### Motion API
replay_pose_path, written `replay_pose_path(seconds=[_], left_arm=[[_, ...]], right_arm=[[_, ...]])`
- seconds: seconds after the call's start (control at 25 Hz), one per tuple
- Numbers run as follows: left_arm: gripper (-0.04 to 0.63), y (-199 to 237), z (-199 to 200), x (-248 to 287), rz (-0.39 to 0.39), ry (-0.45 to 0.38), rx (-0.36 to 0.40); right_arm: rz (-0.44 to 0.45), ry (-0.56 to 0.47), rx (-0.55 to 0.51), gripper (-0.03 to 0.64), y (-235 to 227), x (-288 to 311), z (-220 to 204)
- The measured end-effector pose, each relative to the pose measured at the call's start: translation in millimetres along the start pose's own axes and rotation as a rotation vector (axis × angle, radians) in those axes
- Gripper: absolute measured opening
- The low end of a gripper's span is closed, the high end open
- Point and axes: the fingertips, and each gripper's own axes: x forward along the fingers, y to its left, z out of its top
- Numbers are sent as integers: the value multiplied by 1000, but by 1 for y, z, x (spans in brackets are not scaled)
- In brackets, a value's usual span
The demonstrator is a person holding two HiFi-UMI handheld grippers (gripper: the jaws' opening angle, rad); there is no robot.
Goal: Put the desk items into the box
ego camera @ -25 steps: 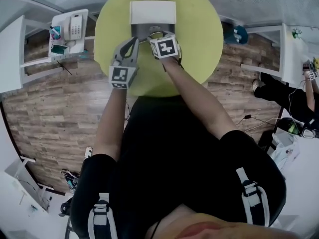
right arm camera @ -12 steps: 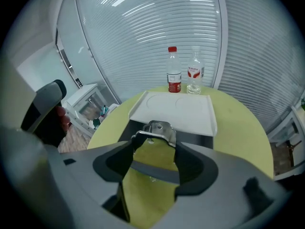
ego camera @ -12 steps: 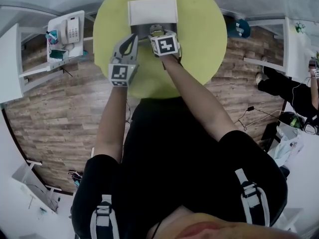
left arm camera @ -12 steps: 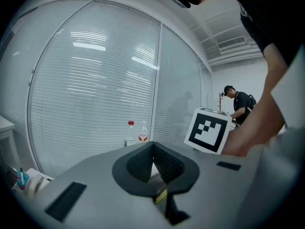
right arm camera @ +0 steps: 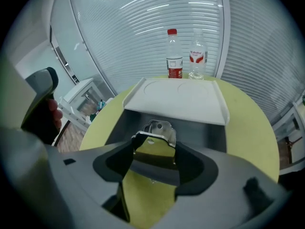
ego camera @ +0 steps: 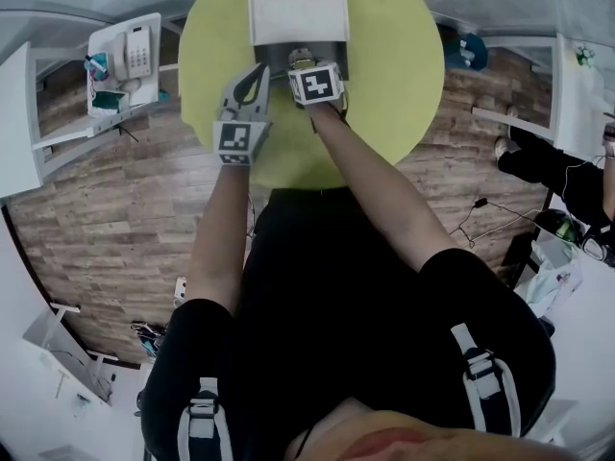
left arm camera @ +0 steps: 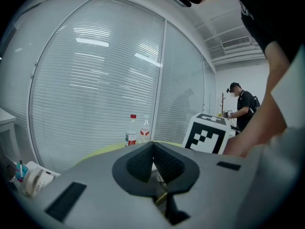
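Observation:
An open box stands at the far side of the round yellow-green table (ego camera: 404, 75), its white lid (ego camera: 298, 19) laid back and its dark inside (ego camera: 279, 58) facing me. My right gripper (ego camera: 304, 61) hangs over the box's near edge, shut on a yellow clip with a silver metal handle (right arm camera: 156, 128). In the right gripper view the box's grey inside (right arm camera: 209, 133) and white lid (right arm camera: 177, 99) lie just beyond the clip. My left gripper (ego camera: 258, 73) hovers left of the box with its fingertips together, shut and empty (left arm camera: 153, 146).
Two bottles (right arm camera: 174, 56) stand behind the box at the table's far edge. A white side table with a telephone (ego camera: 135, 51) is at the left. A person (ego camera: 562, 185) sits at the right, and another person (left arm camera: 240, 106) stands in the background.
Both grippers stay almost where they were. The right one still holds the clip at the box's near edge.

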Motion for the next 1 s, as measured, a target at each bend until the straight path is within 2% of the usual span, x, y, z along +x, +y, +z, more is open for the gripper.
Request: replay_pose_path(seconds=[0.36, 0.56, 0.72, 0.88, 1.0], left_arm=[[11, 11, -10, -3, 17, 15, -17], [11, 12, -12, 1, 18, 20, -21], [11, 12, -12, 3, 19, 25, -17], [11, 14, -12, 2, 23, 29, -17], [11, 14, -9, 3, 24, 28, -15]], right_arm=[[-24, 34, 12, 278, -6, 24, -8], [-27, 92, 46, 278, -8, 31, -20], [-26, 67, 23, 278, -10, 41, -14], [-25, 113, 31, 279, -11, 38, -22], [-21, 87, 24, 279, -12, 40, -16]])
